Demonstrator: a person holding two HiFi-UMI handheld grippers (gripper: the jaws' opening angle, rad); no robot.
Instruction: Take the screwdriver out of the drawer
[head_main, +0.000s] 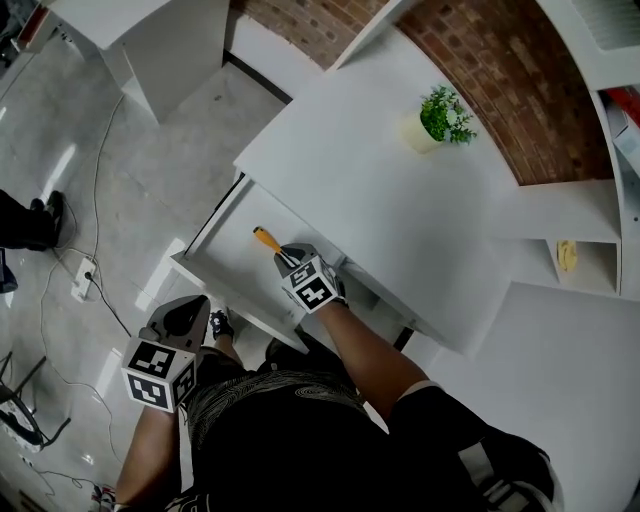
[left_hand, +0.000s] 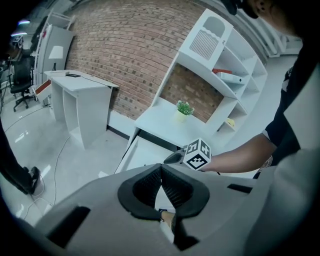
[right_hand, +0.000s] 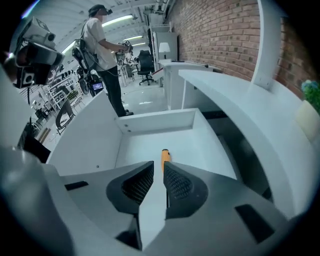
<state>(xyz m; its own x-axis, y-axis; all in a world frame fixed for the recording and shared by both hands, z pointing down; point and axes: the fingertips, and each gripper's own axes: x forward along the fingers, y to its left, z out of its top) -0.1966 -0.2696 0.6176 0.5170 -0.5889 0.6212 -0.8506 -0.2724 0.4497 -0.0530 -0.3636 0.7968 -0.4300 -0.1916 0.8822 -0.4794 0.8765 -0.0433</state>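
The screwdriver (head_main: 267, 241), with an orange handle, lies on the floor of the open white drawer (head_main: 222, 252) under the desk. My right gripper (head_main: 285, 259) reaches down into the drawer at the shaft end. In the right gripper view the orange handle (right_hand: 164, 155) shows just beyond my right gripper (right_hand: 159, 168). Its jaws stand a narrow gap apart, and the thin dark shaft runs between them close to the right-hand one. My left gripper (head_main: 188, 314) hangs outside the drawer front, shut and empty (left_hand: 161, 173).
The white desk top (head_main: 380, 170) overhangs the drawer's back and carries a small potted plant (head_main: 440, 115). Shelves (head_main: 575, 255) stand at the right. Cables and a power strip (head_main: 82, 282) lie on the floor at the left. A person (right_hand: 102, 45) stands far off.
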